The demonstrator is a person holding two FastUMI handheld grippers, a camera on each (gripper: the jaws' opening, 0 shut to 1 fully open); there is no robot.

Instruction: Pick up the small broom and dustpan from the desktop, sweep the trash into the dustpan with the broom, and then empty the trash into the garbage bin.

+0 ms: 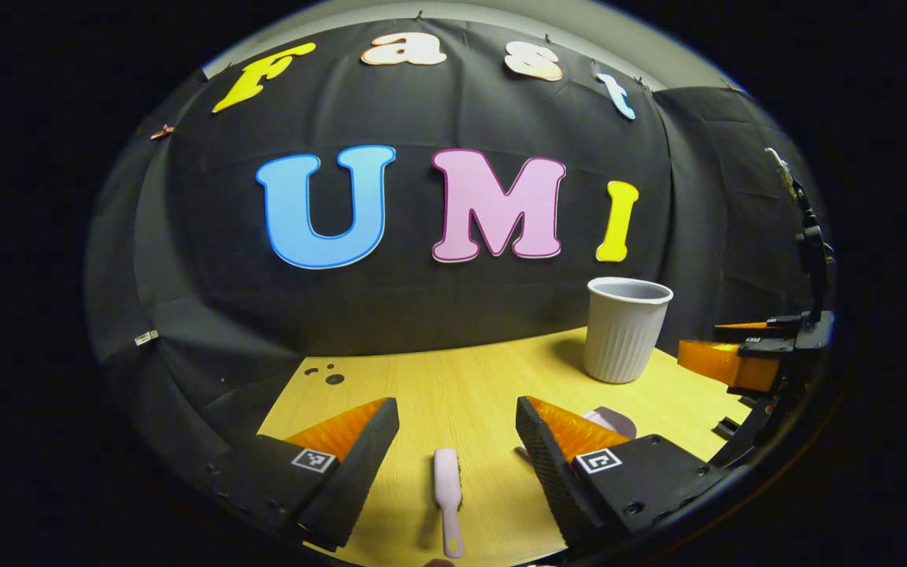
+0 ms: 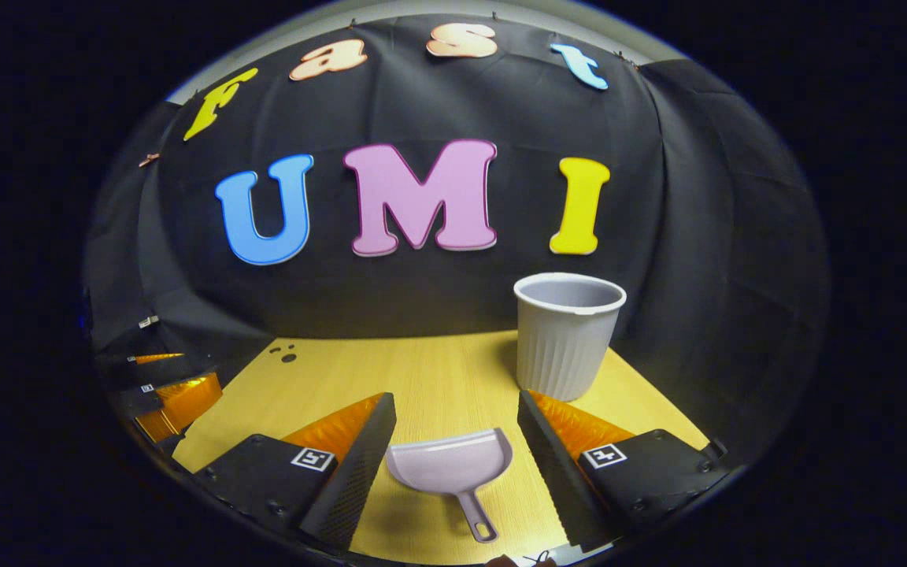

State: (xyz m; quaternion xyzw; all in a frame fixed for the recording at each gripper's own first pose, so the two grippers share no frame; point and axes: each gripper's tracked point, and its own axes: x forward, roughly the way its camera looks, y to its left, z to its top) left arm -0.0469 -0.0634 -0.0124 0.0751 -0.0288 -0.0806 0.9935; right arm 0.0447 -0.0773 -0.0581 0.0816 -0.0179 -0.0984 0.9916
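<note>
While both tools lie flat on the pale wooden desktop (image 1: 453, 394), the small pink plastic broom (image 1: 448, 492) rests between the spread fingers of the left gripper (image 1: 457, 429), untouched. Pale lilac plastic dustpan (image 2: 453, 470): between the parted fingers of the right gripper (image 2: 457, 425), handle nearest, not gripped. Grey ribbed plastic garbage bin (image 2: 567, 335): upright, farther back, beside the black cloth wall (image 2: 438, 291).

We are counting one pale pink plastic hand broom (image 1: 448, 496), one lilac plastic dustpan (image 2: 453, 466), one grey ribbed plastic garbage bin (image 2: 567, 335), and we are spotting three small dark specks of trash (image 2: 286, 353) lying together.
</note>
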